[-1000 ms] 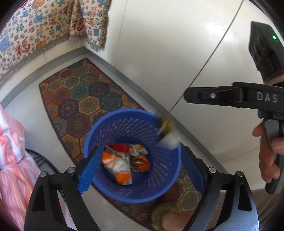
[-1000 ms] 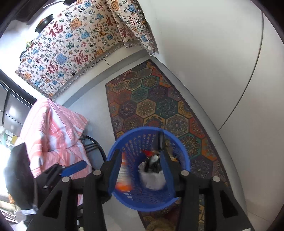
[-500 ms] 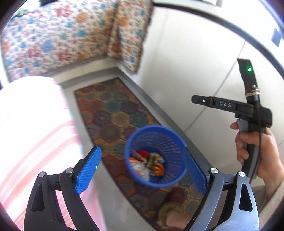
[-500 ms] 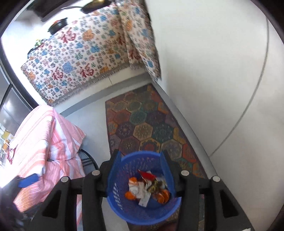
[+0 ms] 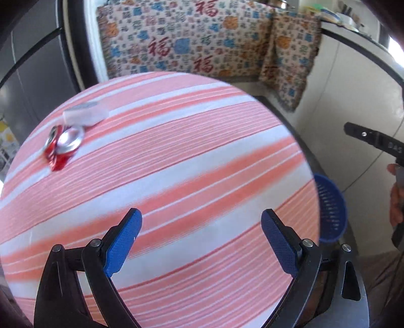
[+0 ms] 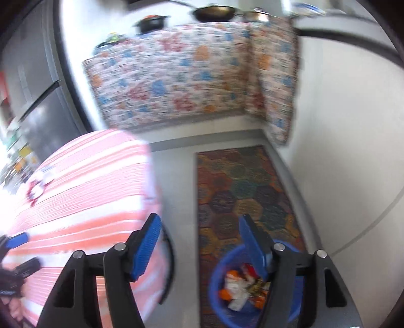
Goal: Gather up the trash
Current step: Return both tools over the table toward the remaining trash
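A crushed red can (image 5: 61, 145) lies beside a white packet (image 5: 85, 113) at the far left of a round table under a pink striped cloth (image 5: 176, 164). My left gripper (image 5: 200, 214) hangs over the table's near part, well short of the can. Its jaws are opening, with nothing between them. The blue mesh basket (image 6: 219, 272) stands on the floor and holds several wrappers (image 6: 240, 285). My right gripper (image 6: 200, 218) is above the floor between table and basket. Its jaws are opening and hold nothing. The can (image 6: 35, 189) shows blurred in this view.
A patterned rug (image 6: 240, 189) runs along the white wall under the basket (image 5: 330, 209). A floral cloth (image 5: 202, 45) drapes the counter behind, with pans (image 6: 214, 12) on top. A dark fridge (image 6: 38, 113) stands at the left. A hand (image 5: 396, 201) holds the other tool.
Both views have swung up and left, away from the basket toward the striped table. The left gripper now hangs over the tabletop. The right jaws stand wider than before.
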### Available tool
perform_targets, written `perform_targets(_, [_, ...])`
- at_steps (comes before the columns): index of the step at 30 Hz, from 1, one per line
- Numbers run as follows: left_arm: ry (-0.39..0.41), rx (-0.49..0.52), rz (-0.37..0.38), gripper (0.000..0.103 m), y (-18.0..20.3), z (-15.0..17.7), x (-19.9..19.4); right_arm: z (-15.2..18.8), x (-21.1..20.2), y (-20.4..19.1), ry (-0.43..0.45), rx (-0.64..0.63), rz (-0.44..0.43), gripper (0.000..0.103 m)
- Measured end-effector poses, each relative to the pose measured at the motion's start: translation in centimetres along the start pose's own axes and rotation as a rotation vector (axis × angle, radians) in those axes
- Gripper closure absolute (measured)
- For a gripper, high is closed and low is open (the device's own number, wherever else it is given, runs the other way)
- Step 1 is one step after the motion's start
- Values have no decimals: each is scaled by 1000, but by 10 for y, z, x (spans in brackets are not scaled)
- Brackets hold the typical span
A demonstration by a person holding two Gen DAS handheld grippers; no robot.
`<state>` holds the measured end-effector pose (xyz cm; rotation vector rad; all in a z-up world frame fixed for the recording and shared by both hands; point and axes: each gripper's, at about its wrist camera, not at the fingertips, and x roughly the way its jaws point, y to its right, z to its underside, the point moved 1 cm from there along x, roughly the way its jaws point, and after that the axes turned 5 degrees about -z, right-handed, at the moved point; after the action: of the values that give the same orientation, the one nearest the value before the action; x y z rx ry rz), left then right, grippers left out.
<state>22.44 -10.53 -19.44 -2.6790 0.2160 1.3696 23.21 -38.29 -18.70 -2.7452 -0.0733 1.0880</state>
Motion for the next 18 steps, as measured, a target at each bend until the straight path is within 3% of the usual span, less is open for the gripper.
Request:
perform_targets(2, [-13,-29,-36,7,-23,7,6,3,3,-36,1,-32,-40,23])
perform_targets(6, [-21,-77,-91,7,-62,14,12,11,19,-110,-41,-140,-138,23])
perform_targets(9, [-31,-90,-131,7,-88,18,19,19,34,-150,-74,-237,-149,23])
perform_targets(18, [-25,-155,-148,0,-130,23,32,27,65,-205,-132,-320,-167,23])
